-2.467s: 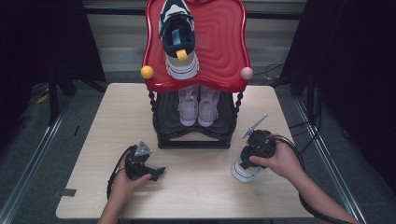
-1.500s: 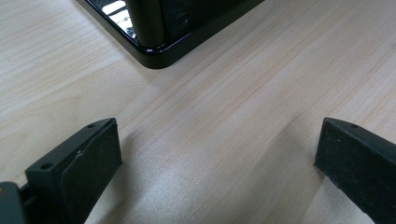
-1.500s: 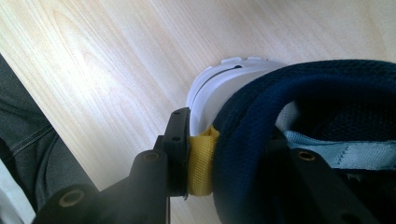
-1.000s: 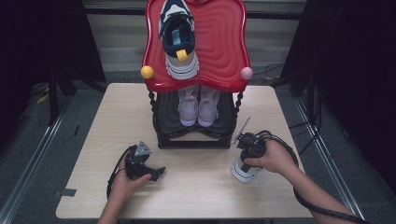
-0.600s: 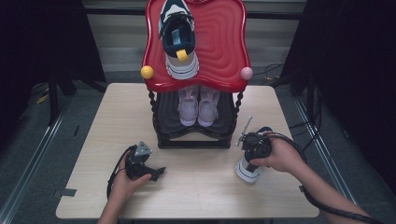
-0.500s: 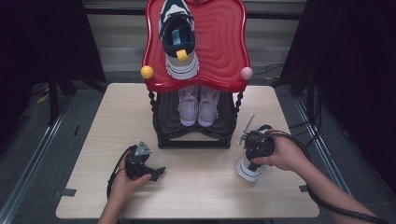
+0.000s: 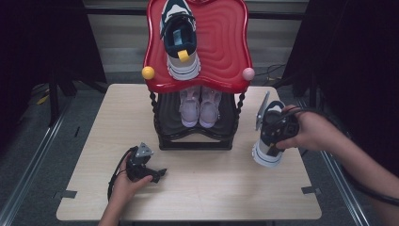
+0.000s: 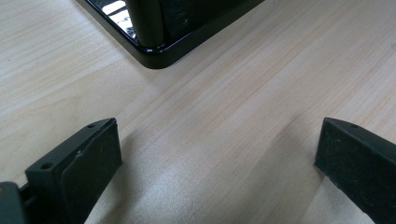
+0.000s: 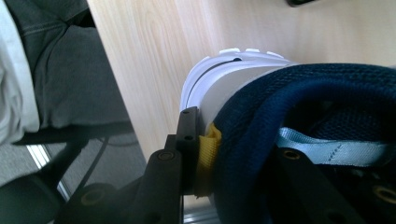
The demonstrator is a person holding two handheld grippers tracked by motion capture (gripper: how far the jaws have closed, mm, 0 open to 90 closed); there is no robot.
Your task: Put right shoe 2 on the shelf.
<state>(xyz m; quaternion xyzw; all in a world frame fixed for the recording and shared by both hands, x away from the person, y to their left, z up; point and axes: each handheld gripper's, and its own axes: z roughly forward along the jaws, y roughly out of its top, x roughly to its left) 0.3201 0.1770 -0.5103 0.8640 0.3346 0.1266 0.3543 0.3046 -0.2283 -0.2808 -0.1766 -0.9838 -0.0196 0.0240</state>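
My right gripper (image 7: 278, 131) is shut on a navy and white sneaker (image 7: 267, 153) at the right of the table, held above the tabletop with the white sole end hanging down. In the right gripper view one jaw presses the heel beside a yellow tab while the other sits inside the sneaker (image 9: 299, 93); the right gripper (image 9: 233, 140) pinches the collar. A matching sneaker (image 7: 179, 42) lies on the red top (image 7: 221, 42) of the shoe rack. My left gripper (image 7: 157, 173) rests on the table at the front left, open, nothing between the jaws of the left gripper (image 8: 219, 154).
A pair of pink shoes (image 7: 200, 106) stands on the rack's lower black shelf. The rack's black base corner (image 8: 154, 51) lies just ahead of the left gripper. The wooden table (image 7: 94, 141) has dark curtains at both sides. A person's lap shows beyond the table edge.
The right hand has risen with the sneaker, which has come up off the tabletop and shifted slightly right. The left hand and its gripper have stayed put.
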